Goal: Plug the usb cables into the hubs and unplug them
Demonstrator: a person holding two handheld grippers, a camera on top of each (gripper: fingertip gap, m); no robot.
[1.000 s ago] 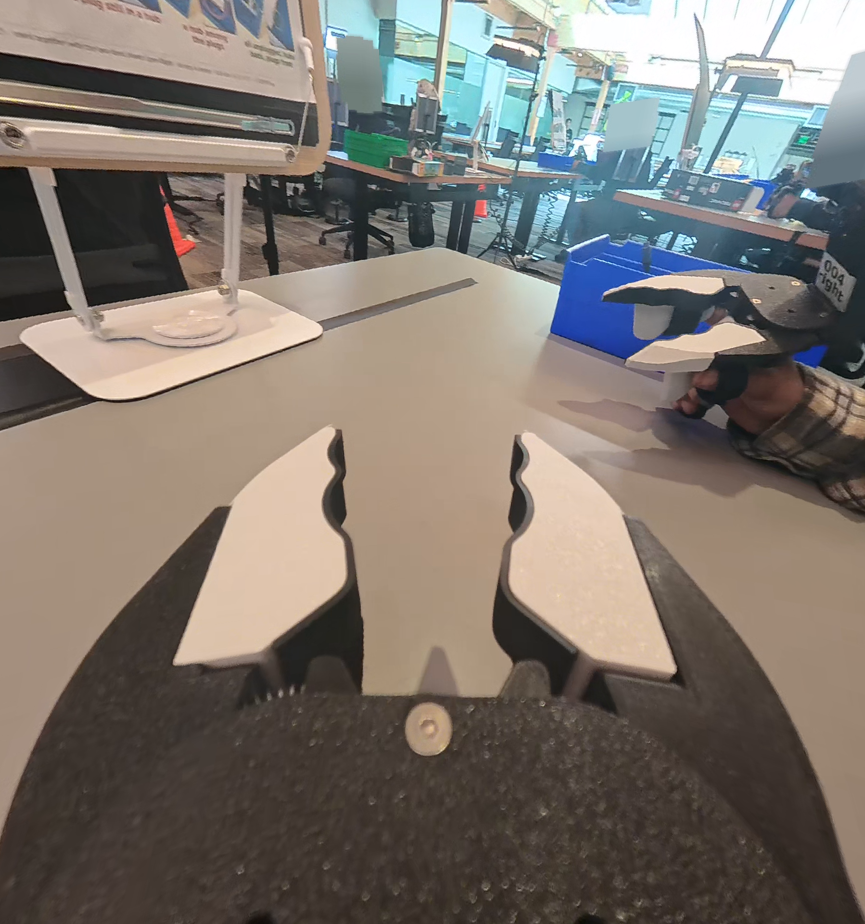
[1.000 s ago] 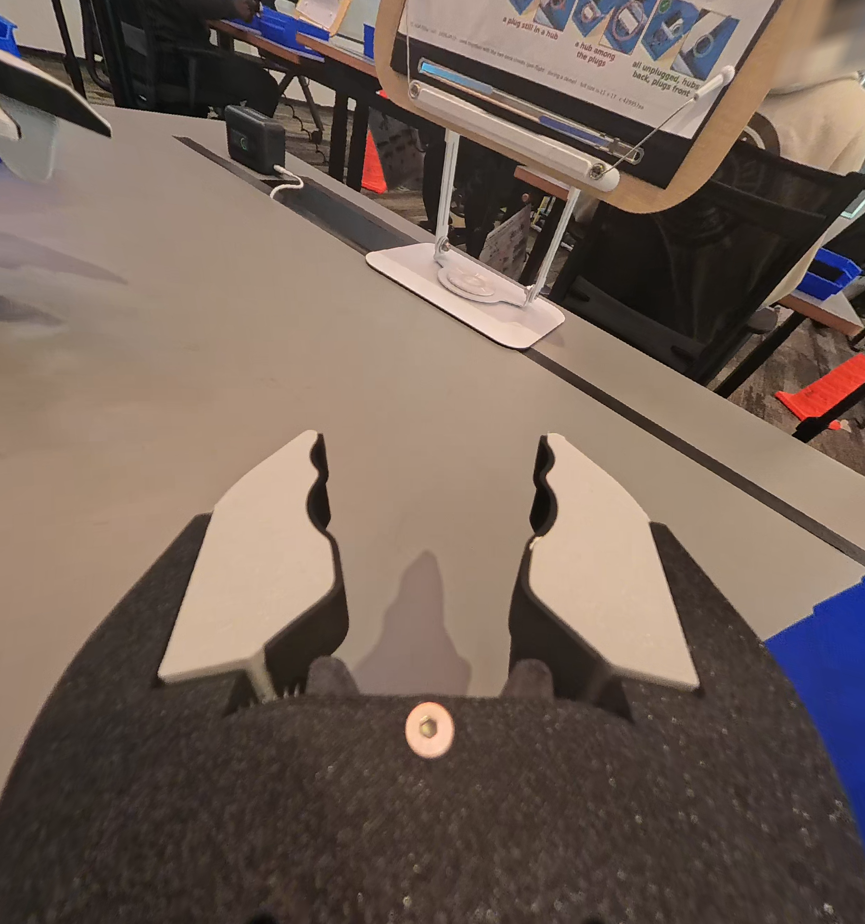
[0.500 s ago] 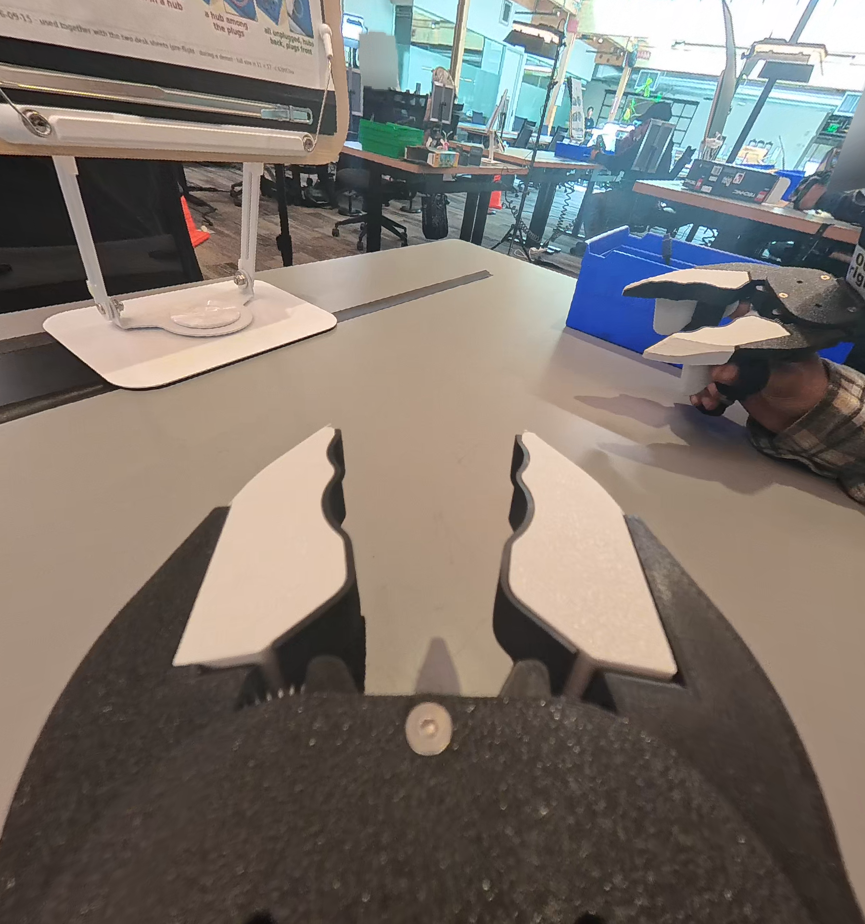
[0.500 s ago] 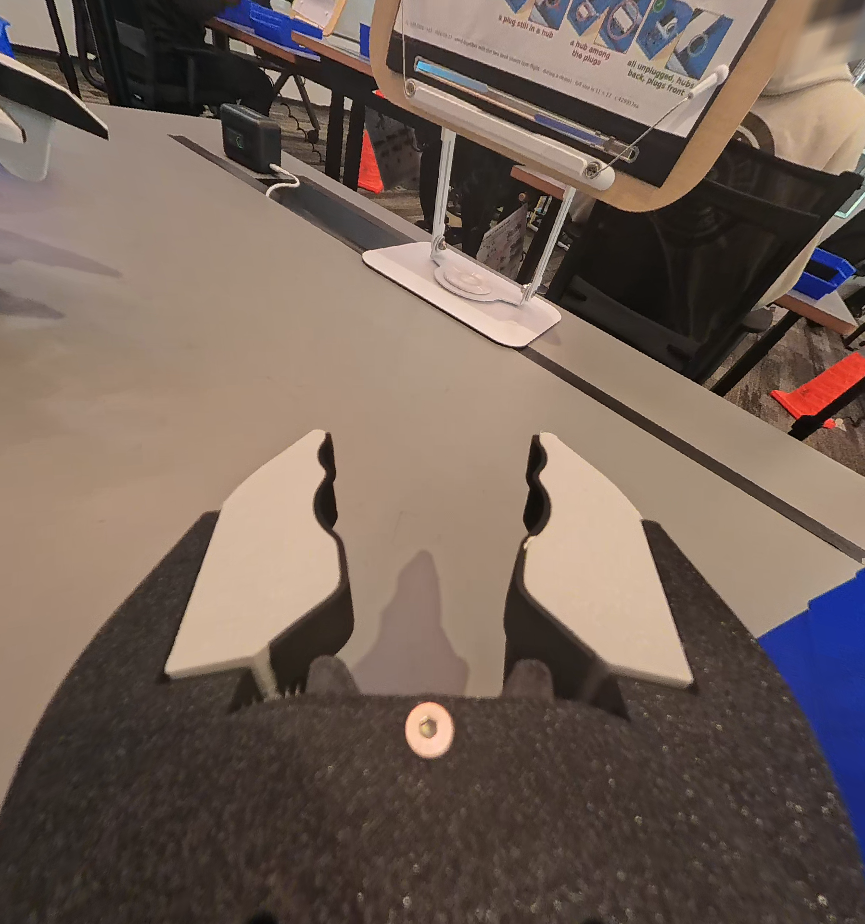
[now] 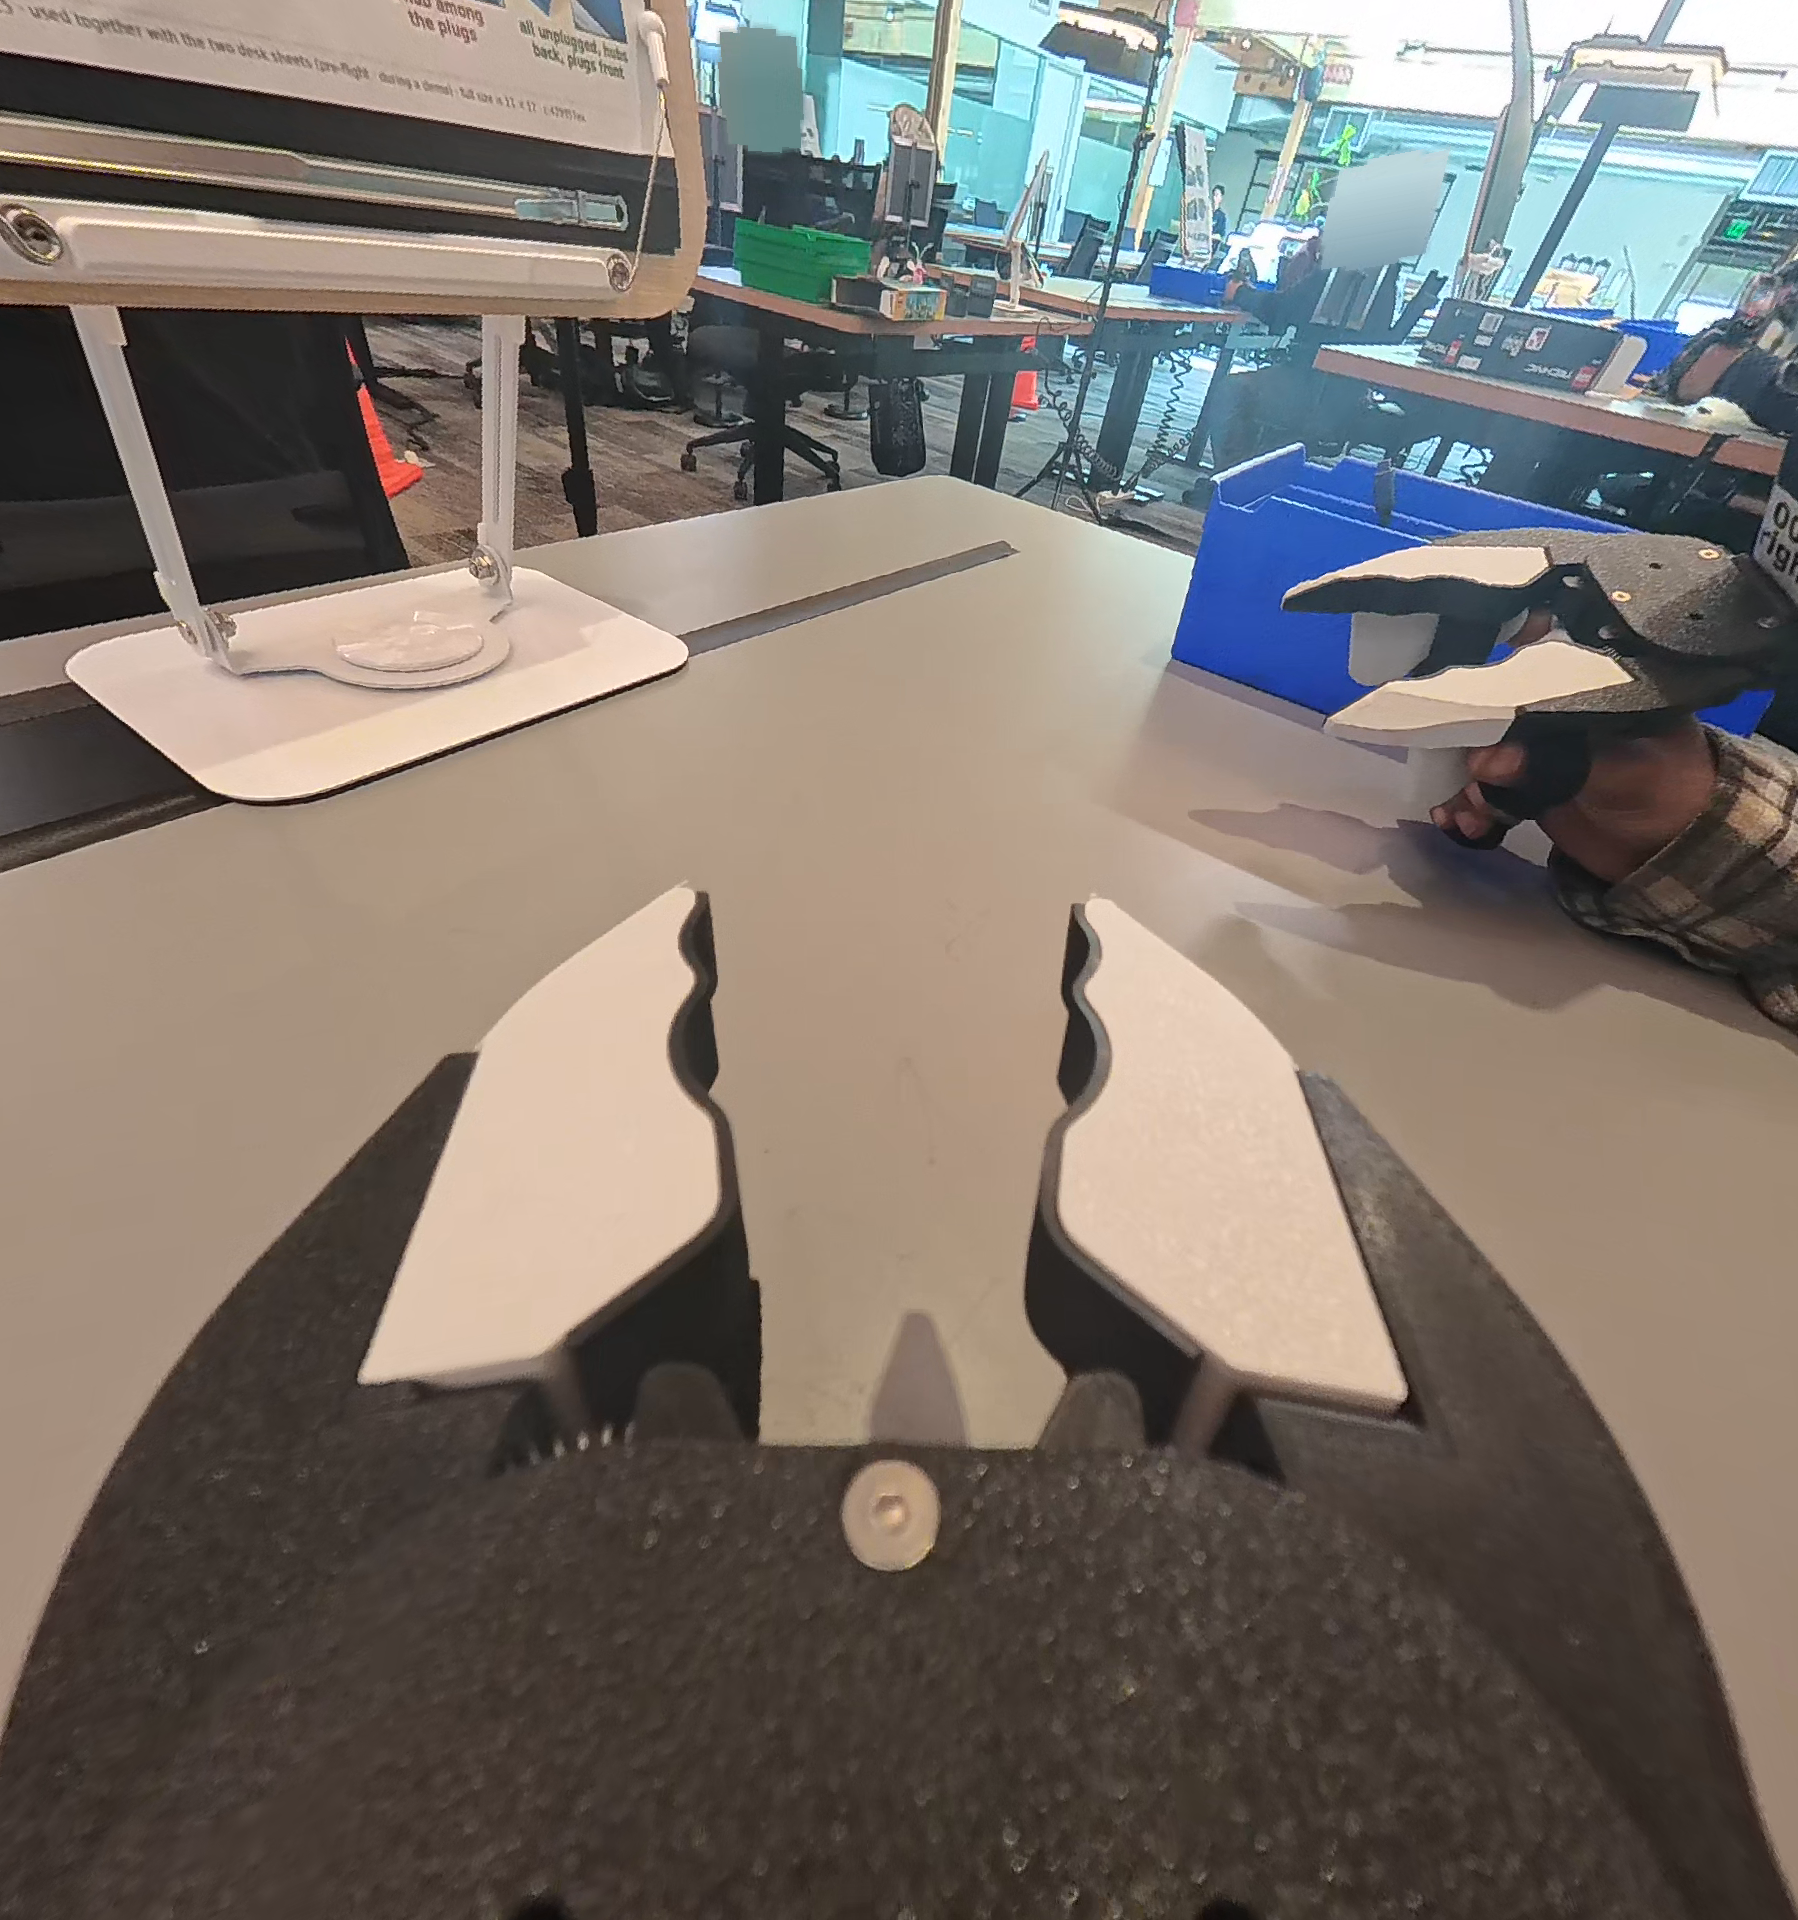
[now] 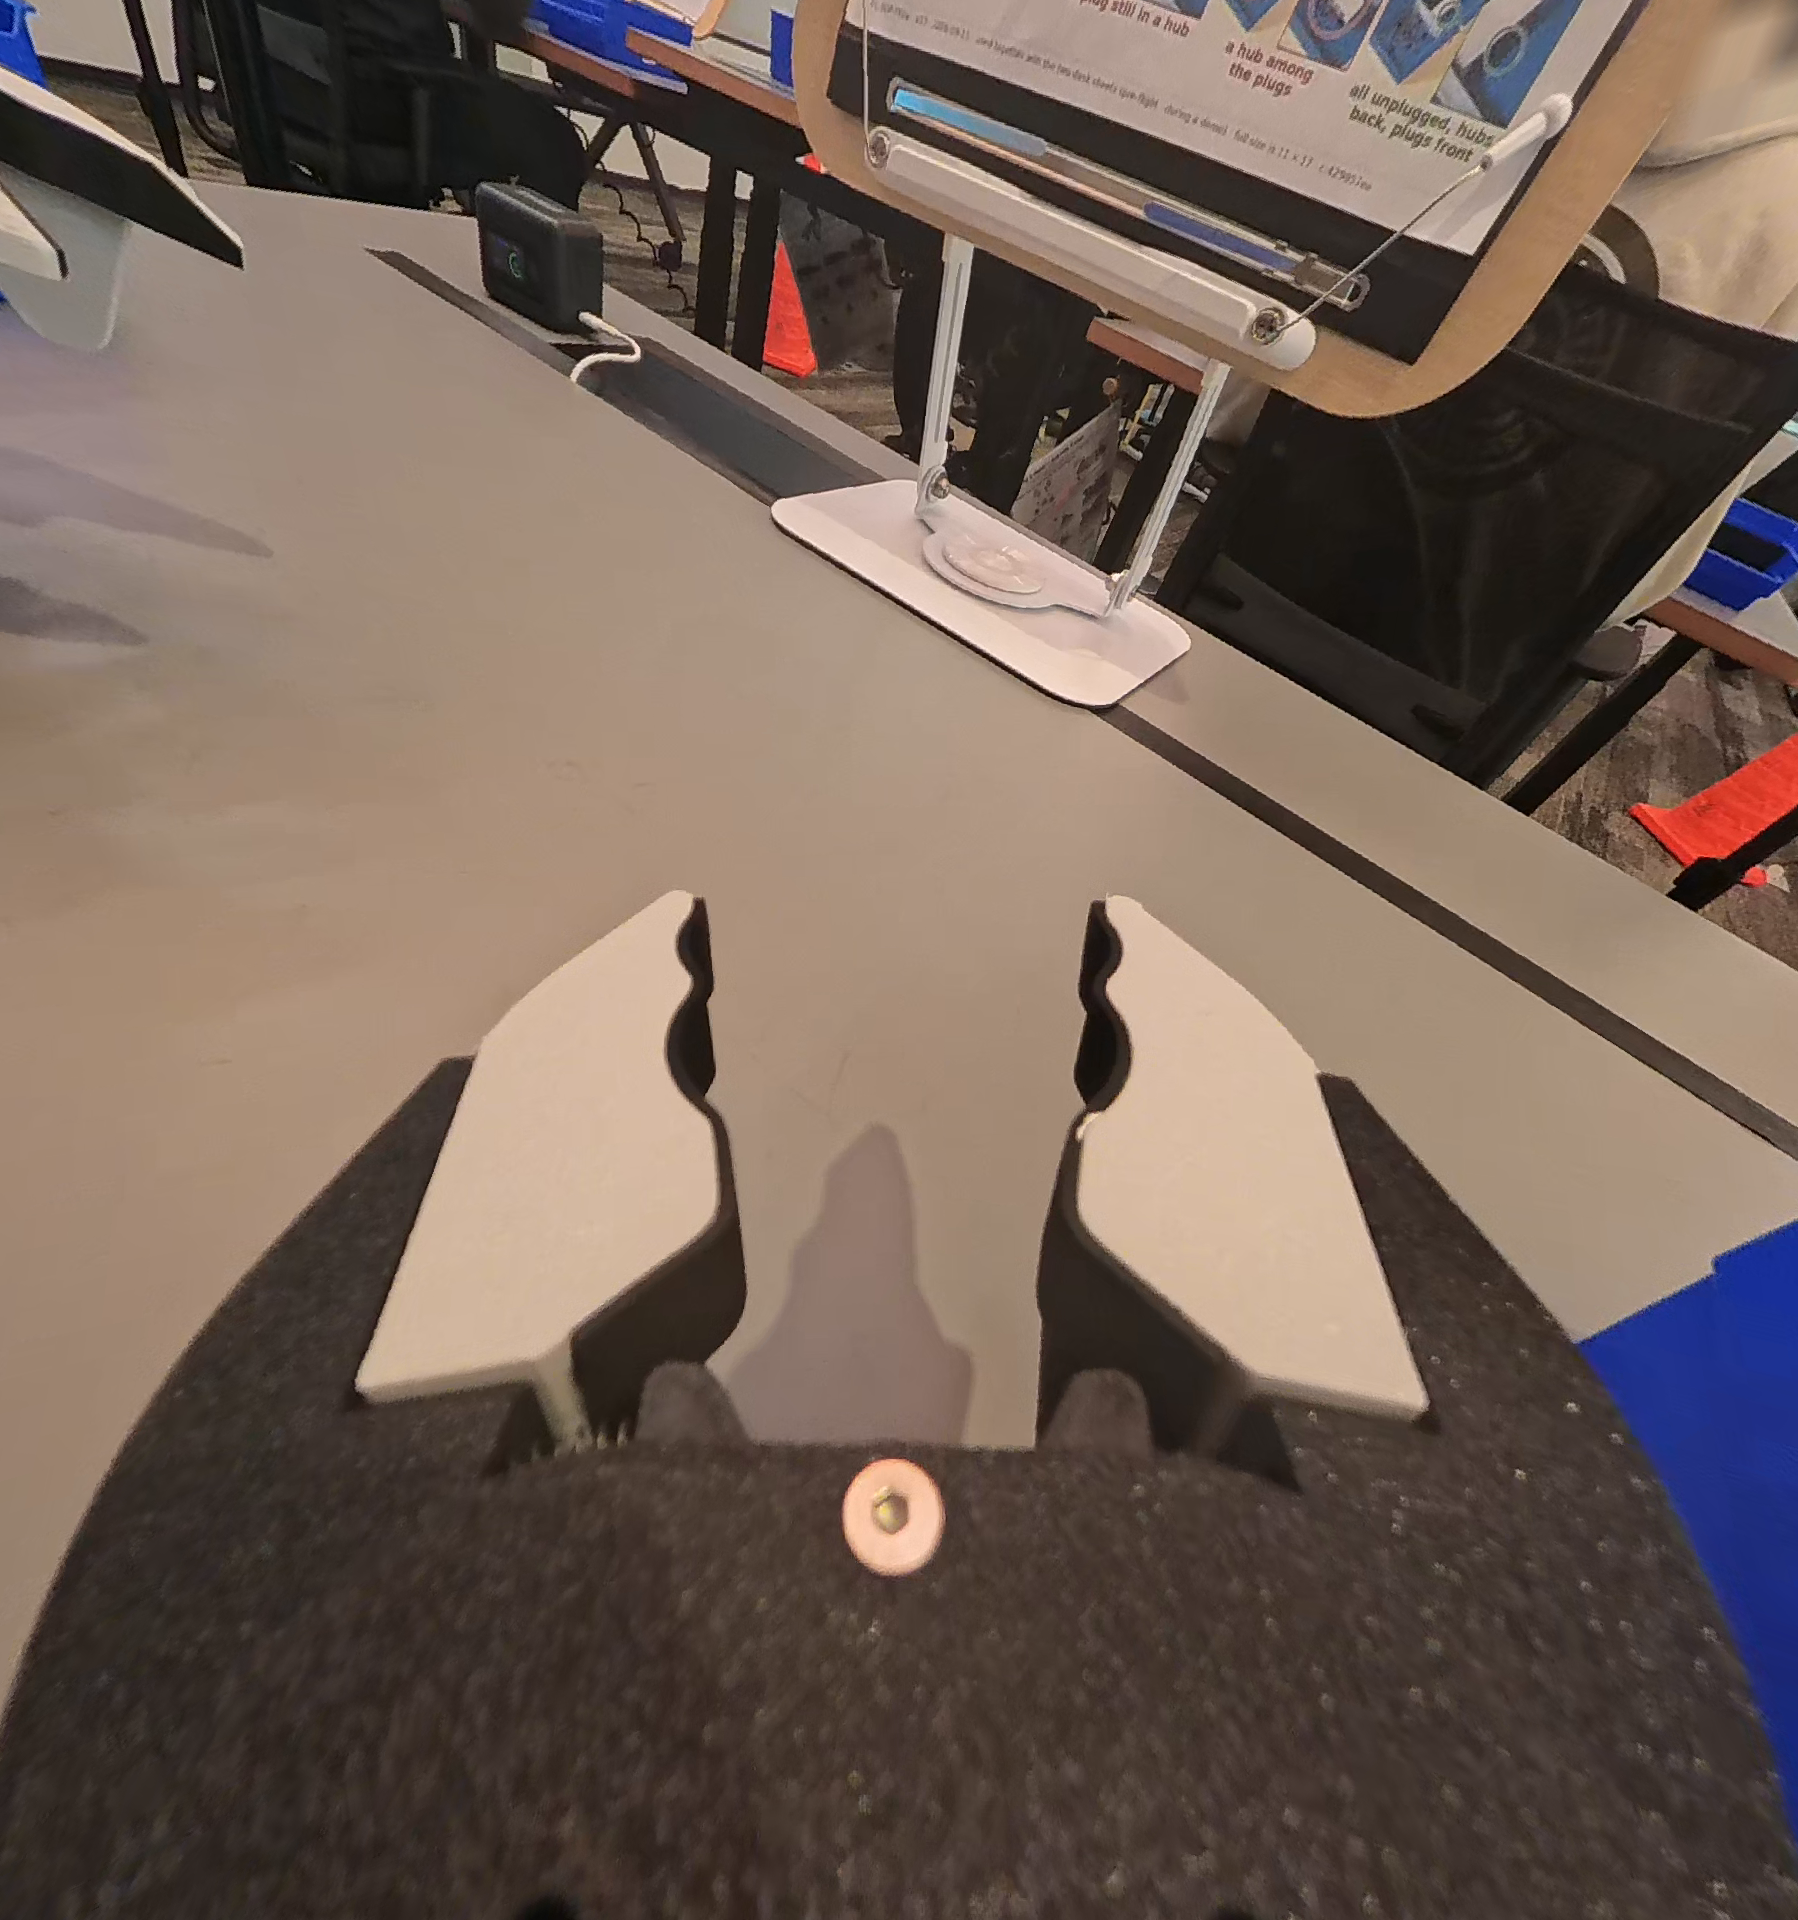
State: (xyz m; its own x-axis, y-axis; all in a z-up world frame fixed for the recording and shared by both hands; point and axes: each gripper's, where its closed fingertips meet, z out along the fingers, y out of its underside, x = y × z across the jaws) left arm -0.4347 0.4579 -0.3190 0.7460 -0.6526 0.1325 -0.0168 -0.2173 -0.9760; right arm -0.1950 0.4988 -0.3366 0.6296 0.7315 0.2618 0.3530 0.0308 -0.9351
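No USB cable or hub shows in either view. My left gripper (image 5: 890, 904) is open and empty, low over the bare grey table (image 5: 874, 748). My right gripper (image 6: 900, 904) is open and empty over the same table (image 6: 562, 727). In the left wrist view the right gripper (image 5: 1310, 665) shows at the far right, held by a hand in a plaid sleeve, jaws apart, in front of a blue bin (image 5: 1279, 561). The left gripper's fingers (image 6: 1, 223) show at the top left of the right wrist view.
A white stand (image 5: 375, 686) holding an instruction board stands at the table's far edge; it also shows in the right wrist view (image 6: 978, 592). A small black device (image 6: 536, 260) with a white cable sits by the table's dark slot. The blue bin (image 6: 1747, 1507) is at my right.
The right gripper's jaws have narrowed a little but stay open. Both views have drifted slightly. Nothing was taken hold of or let go.
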